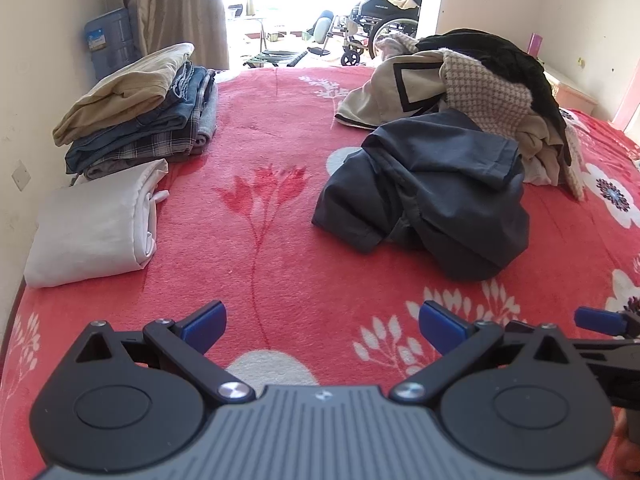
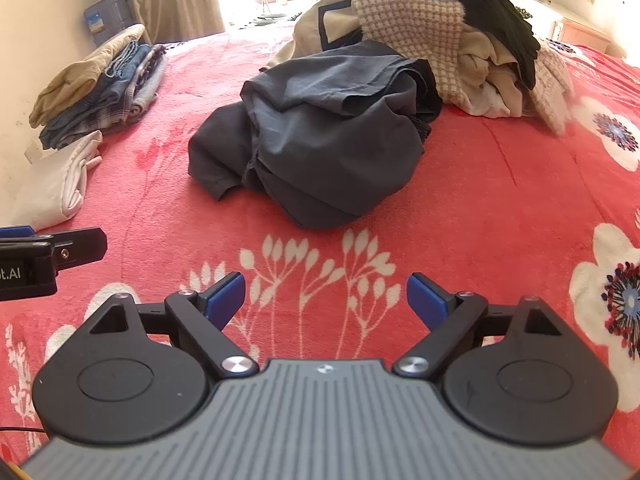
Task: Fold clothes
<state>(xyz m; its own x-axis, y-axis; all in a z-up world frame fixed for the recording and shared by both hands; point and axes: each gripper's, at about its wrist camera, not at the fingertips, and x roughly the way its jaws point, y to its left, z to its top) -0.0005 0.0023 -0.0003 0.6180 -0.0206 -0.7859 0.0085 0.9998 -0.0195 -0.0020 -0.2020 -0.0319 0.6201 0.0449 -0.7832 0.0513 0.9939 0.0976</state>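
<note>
A crumpled dark grey garment lies on the red floral bedspread, also in the right wrist view. Behind it is a heap of unfolded clothes, beige, checked and black. My left gripper is open and empty, low over the bedspread, well short of the grey garment. My right gripper is open and empty, nearer the garment, just right of the left one. Its blue fingertip shows in the left wrist view.
A stack of folded clothes sits at the left edge by the wall, with a folded white garment in front of it. A blue water bottle and curtain stand behind. A wheelchair is beyond the doorway.
</note>
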